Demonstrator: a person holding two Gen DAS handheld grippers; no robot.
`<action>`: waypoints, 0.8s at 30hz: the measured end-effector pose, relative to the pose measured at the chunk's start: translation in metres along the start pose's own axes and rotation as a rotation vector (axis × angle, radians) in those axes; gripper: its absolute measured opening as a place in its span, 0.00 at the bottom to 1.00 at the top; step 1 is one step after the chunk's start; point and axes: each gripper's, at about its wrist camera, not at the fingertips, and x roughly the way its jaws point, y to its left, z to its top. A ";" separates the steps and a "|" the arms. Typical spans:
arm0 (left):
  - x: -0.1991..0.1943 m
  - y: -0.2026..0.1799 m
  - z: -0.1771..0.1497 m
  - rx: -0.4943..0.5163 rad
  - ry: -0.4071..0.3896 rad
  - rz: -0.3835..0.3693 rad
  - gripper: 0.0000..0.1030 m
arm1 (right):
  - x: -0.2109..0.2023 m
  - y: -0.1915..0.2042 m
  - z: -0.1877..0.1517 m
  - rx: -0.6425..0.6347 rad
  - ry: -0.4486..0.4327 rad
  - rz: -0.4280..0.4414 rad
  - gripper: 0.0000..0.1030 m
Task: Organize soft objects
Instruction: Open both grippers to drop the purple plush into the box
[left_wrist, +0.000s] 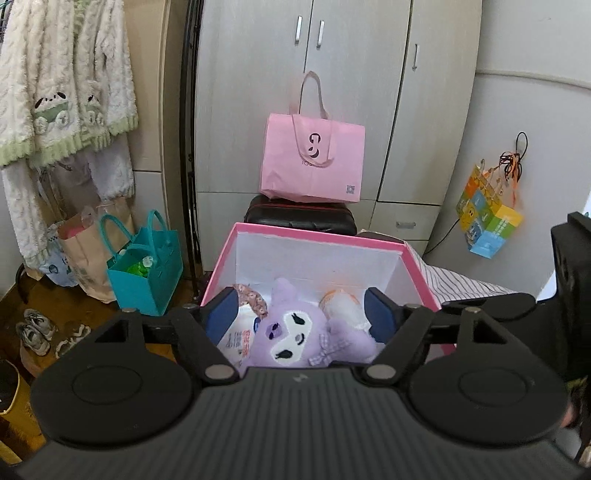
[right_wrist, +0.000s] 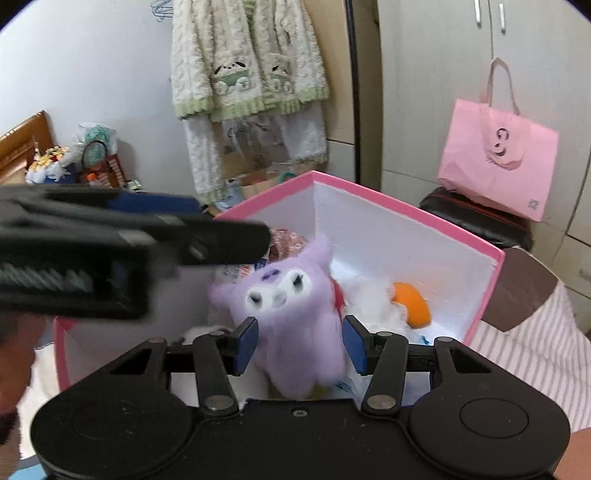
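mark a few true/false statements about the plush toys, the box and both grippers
1. The purple plush lies inside the pink box. True.
2. The right gripper is clamped shut on the plush. False: its pads sit apart on either side of the plush.
3. The left gripper is open above the box. True.
4. The pink tote bag lies inside the box. False: it stands behind the box on a black case.
5. A white and orange plush lies beside the purple one. True.
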 end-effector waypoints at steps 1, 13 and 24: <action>-0.004 0.000 -0.001 0.001 0.000 -0.002 0.73 | -0.006 -0.001 -0.002 0.008 -0.013 0.006 0.56; -0.065 -0.027 -0.024 0.048 -0.024 -0.013 0.77 | -0.104 0.009 -0.045 -0.035 -0.168 -0.068 0.62; -0.107 -0.064 -0.050 0.113 -0.046 -0.044 0.79 | -0.164 0.017 -0.079 -0.013 -0.236 -0.133 0.63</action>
